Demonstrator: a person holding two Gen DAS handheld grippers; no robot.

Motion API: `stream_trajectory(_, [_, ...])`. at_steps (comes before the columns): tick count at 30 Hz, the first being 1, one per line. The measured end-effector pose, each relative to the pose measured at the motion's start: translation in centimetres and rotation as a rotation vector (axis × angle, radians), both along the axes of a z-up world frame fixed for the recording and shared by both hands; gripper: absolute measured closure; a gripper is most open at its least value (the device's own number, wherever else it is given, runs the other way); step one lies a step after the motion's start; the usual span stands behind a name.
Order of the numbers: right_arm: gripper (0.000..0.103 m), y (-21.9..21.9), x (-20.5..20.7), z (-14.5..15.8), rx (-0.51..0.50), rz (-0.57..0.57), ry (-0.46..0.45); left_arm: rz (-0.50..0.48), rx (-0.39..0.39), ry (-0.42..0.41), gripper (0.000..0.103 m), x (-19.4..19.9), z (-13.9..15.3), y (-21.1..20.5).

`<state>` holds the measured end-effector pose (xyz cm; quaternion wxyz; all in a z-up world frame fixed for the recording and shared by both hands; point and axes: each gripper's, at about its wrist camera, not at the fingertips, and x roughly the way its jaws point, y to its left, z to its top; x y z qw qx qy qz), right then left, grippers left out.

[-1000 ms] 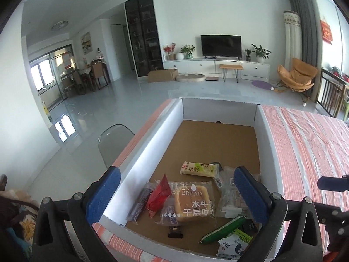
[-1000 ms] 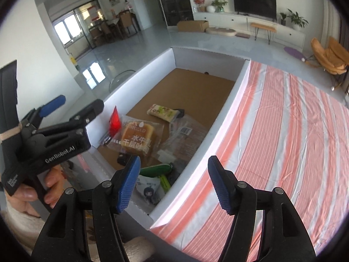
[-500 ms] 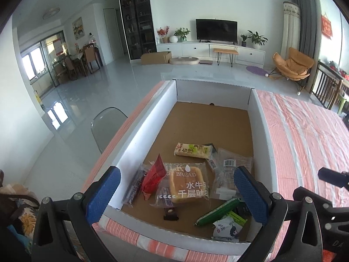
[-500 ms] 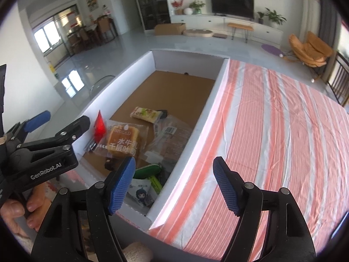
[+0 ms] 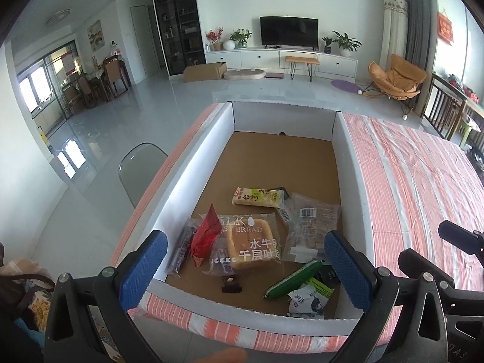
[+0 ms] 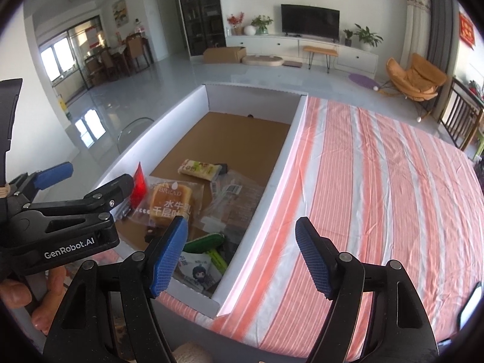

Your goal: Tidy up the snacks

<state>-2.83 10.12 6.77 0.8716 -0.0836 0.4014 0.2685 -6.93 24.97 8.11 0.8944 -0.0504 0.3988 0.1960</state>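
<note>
Lying in the box (image 5: pixel 193 163), snacks (image 5: pixel 251 242) sit beyond both grippers' (image 5: pixel 245 275) wide, empty jaws.

We hold the left claw (image 5: pixel 245 269) with jaws spread wide, nothing between them. The right claw (image 6: pixel 242 257) has just been opening, empty. A hand (image 6: pixel 27 299), lower left, grips the left claw's handle.

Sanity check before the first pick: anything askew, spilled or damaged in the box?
Nothing spilled or visibly torn. The snacks sit in a loose heap at the near end of the box, far end bare. The red packet lies tilted over the bread pack; the green stick lies diagonally. Both grippers are empty.
</note>
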Motion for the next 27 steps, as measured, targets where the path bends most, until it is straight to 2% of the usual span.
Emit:
stream_trajectory(8, [0.026,0.2,0.0,0.1,-0.006,0.002,-0.004,-0.012,0.002,-0.069,0.000,-0.4,0.7,-0.1])
stream_trajectory(14, [0.026,0.6,-0.3,0.4,-0.010,0.016,-0.014,-0.001,0.044,-0.112,0.000,-0.8,1.3,0.6])
stream_trajectory(17, [0.026,1.0,-0.4,0.4,-0.016,0.022,-0.015,0.011,0.018,-0.107,0.000,-0.8,1.6,1.2])
stream_trajectory(27, [0.026,2.2,-1.2,0.6,-0.033,0.051,-0.016,0.032,0.027,-0.067,0.000,-1.2,1.2,1.9])
